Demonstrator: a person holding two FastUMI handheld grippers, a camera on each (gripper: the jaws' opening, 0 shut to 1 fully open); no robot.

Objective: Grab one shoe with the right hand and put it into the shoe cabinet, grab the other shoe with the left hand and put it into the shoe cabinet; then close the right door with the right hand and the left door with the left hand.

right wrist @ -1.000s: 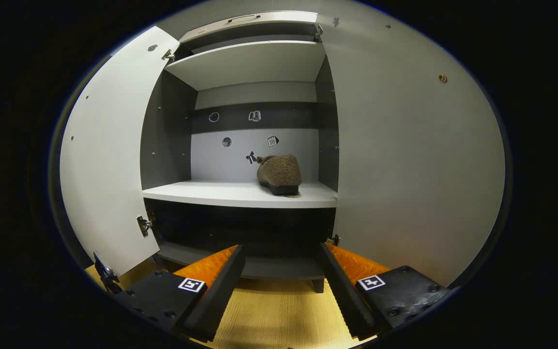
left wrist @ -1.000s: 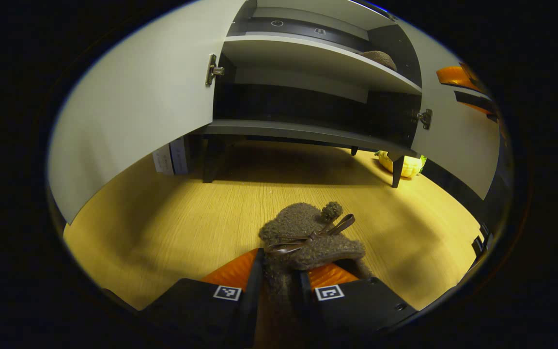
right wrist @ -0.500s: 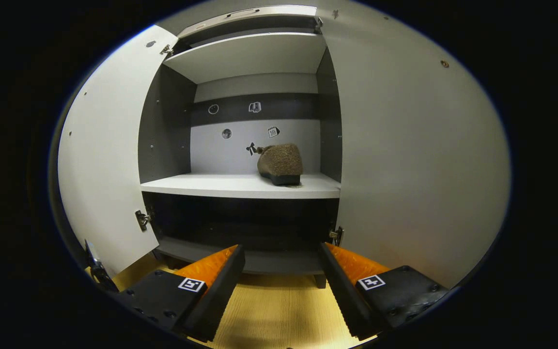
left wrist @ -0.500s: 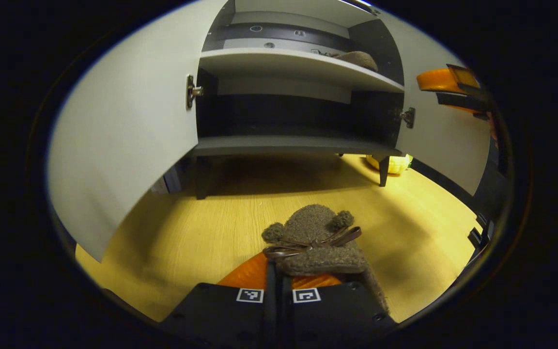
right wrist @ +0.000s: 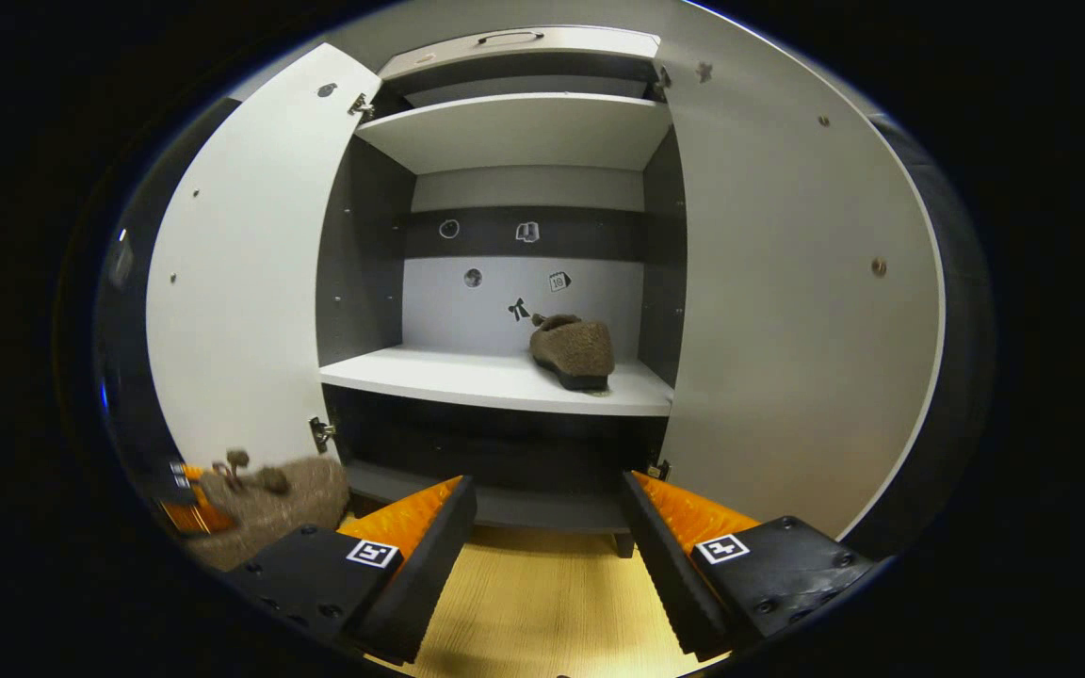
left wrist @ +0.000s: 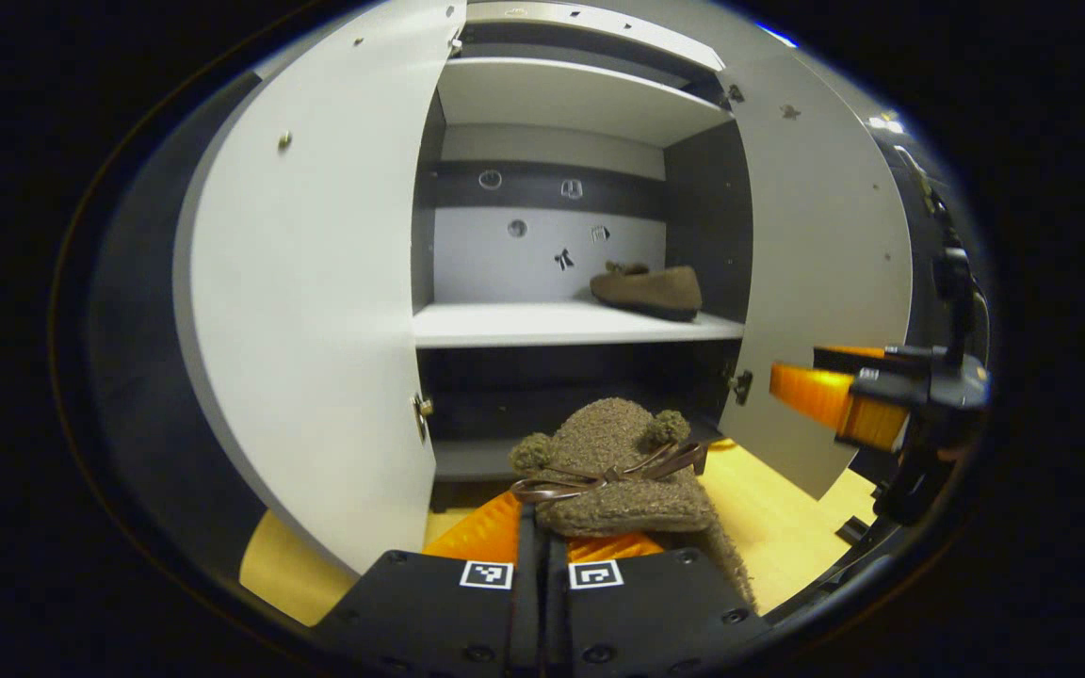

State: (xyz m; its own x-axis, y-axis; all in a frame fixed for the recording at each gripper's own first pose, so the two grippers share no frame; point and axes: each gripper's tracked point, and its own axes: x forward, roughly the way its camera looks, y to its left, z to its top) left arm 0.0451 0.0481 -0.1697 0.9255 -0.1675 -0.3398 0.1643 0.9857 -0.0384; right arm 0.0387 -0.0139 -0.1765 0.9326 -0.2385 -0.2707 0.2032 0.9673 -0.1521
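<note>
held shoe (left wrist: 613, 471) heel hidden behind tool (left wrist: 542, 527)

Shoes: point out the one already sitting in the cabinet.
The shoe on the white shelf, right end, untouched. The other shoe is clamped in the left gripper outside the cabinet.

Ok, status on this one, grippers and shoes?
Left gripper shut on second shoe, held before the cabinet. Right gripper open, empty. First shoe on middle shelf. Both doors open, path clear.
</note>
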